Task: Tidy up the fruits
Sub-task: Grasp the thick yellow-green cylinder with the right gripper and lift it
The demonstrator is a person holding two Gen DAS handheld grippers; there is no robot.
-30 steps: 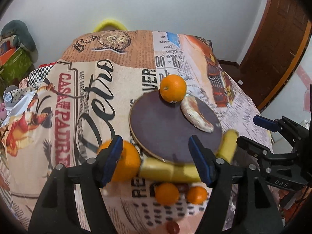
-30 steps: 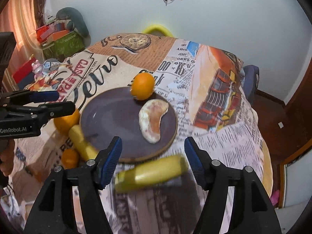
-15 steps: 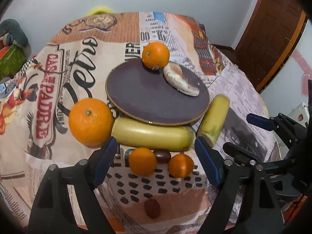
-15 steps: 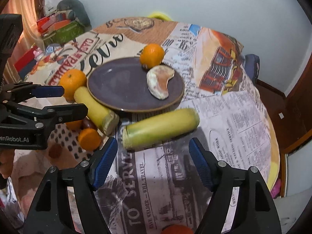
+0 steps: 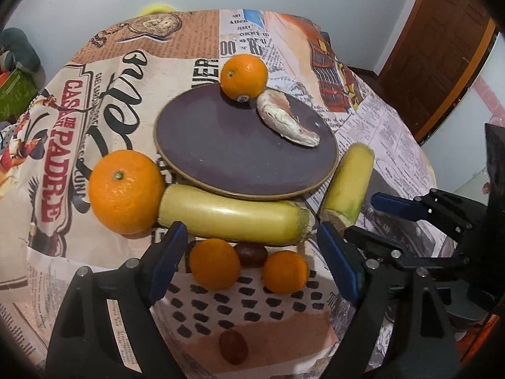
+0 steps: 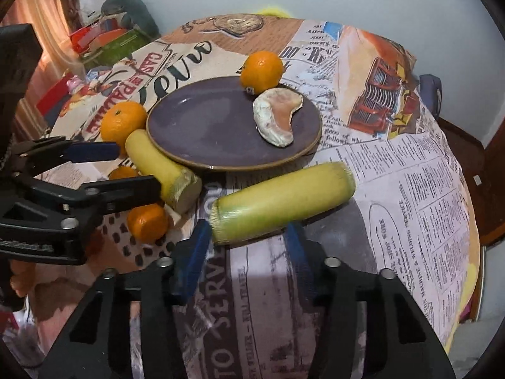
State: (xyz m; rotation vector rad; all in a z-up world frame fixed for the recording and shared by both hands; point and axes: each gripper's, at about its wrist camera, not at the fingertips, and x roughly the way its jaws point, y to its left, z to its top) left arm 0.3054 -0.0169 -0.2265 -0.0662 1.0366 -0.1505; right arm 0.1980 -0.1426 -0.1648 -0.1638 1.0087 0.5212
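We hold both grippers low over the table, whose printed cloth (image 5: 284, 41) covers the whole top. Our left gripper (image 5: 249, 259) has its fingers spread wide and grips nothing; between them we see two small oranges, one on the left (image 5: 214, 263) and one on the right (image 5: 285, 272), with a dark plum (image 5: 251, 254) wedged between and just behind them. A second dark plum (image 5: 233, 346) lies nearer to us on the cloth, apart from the others.

Just past the fingertips lies a long yellow fruit (image 5: 233, 219), lengthwise across the view, touching the near rim of the purple plate (image 5: 240, 158). A big orange (image 5: 126, 192) sits against the left end of that fruit. On the far rim of the plate rests another orange (image 5: 243, 76), and beside it, on the plate, a pale peeled wedge of fruit (image 5: 285, 123).

Our right gripper (image 6: 247, 241) is also parted and empty. Its fingers (image 6: 192, 260) reach just short of a second yellow fruit (image 6: 282, 203), which lies on the cloth on the right side of the plate (image 6: 202, 132), close to its rim; we cannot tell whether the fingertips touch it. From this side we also see the left gripper (image 6: 135, 169) hovering over the small oranges.
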